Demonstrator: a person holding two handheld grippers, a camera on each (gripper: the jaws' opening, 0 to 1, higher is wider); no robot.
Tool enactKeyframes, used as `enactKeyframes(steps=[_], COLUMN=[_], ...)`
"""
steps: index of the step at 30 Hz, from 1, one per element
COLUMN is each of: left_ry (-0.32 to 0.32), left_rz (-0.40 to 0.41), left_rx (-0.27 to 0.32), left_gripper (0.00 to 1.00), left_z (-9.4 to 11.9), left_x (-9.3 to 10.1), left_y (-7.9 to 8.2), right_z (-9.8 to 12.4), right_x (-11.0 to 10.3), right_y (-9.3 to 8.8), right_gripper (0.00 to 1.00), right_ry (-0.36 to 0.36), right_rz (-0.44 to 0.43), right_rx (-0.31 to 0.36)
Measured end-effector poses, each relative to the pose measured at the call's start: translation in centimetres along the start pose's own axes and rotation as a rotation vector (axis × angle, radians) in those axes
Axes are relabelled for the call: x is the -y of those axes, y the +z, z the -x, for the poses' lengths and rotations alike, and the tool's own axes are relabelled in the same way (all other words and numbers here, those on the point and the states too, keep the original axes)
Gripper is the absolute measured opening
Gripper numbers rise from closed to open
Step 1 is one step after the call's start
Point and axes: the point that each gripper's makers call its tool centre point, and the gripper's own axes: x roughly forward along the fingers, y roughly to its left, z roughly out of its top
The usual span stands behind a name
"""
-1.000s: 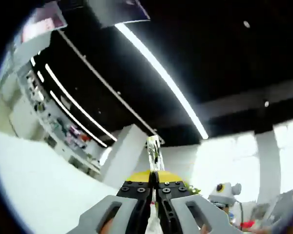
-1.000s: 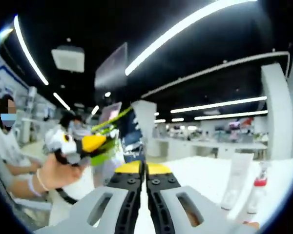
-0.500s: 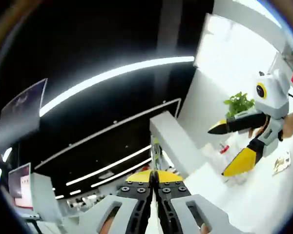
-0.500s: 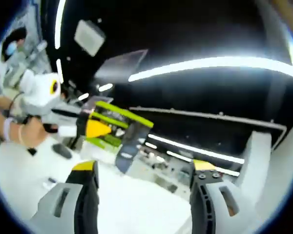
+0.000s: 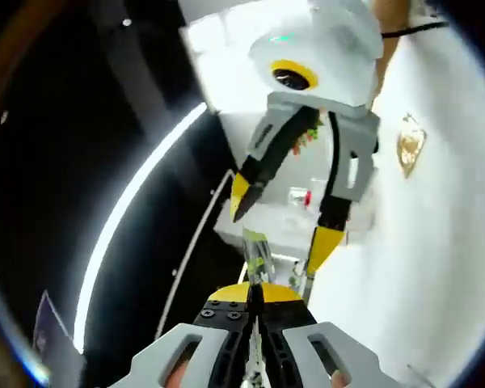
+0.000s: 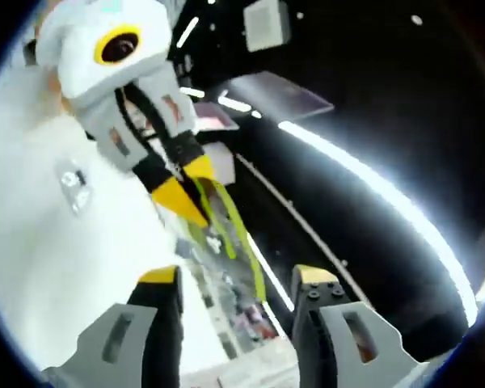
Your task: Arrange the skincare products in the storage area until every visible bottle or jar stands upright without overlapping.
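My left gripper [image 5: 255, 288] is shut on a thin, flat, green-edged packet [image 5: 255, 257] that sticks out past its yellow tips. In the right gripper view the same left gripper [image 6: 191, 191] comes in from the upper left, holding the green packet [image 6: 230, 230], which hangs towards my right gripper [image 6: 236, 279]. That gripper stands open with nothing between its jaws. In the left gripper view the right gripper [image 5: 281, 222] looms close above, jaws apart, just beyond the packet's end. A small bottle with a red cap [image 5: 304, 196] stands behind it, blurred.
The white table [image 5: 436, 267] runs along the right of the left gripper view, with a small gold-coloured item [image 5: 409, 144] lying on it. The table [image 6: 40, 242] also shows in the right gripper view, with a small pale item [image 6: 71, 179]. Ceiling light strips [image 6: 364, 178] cross the dark background.
Both views have rolled and swung with the hands. The right gripper went from shut to open. The two grippers have come much closer, and the left one still holds the packet.
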Motion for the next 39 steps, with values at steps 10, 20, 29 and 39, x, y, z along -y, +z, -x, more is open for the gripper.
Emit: enactKeyframes(steps=[10,20,29,39], left_ry=[0.015,0.16,0.209,0.018], left_rz=[-0.225,-0.002,0.857,1.684], left_rx=[0.056,0.092,0.159,0.334], left_gripper=[0.02,0.23,1.0,1.0], left_z=[0.4,0.9,0.6,-0.3], left_x=[0.8,-2.3,-5.3,-4.7], left_y=[2.0,2.1,-2.6,-3.9], right_z=[0.4,0.9,1.8,1.1], right_x=[-1.1,1.2,5.6,3.8], right_y=[-1.0,-2.4,-3.9,-1.2], right_gripper=[0.02,0.01,0.01,0.01], right_ry=[0.064,-0.022,-0.213,-0.109], right_rz=[0.106,0.022,-0.472,-1.109], right_rx=[-0.081,-0.165,-0.138,0.103])
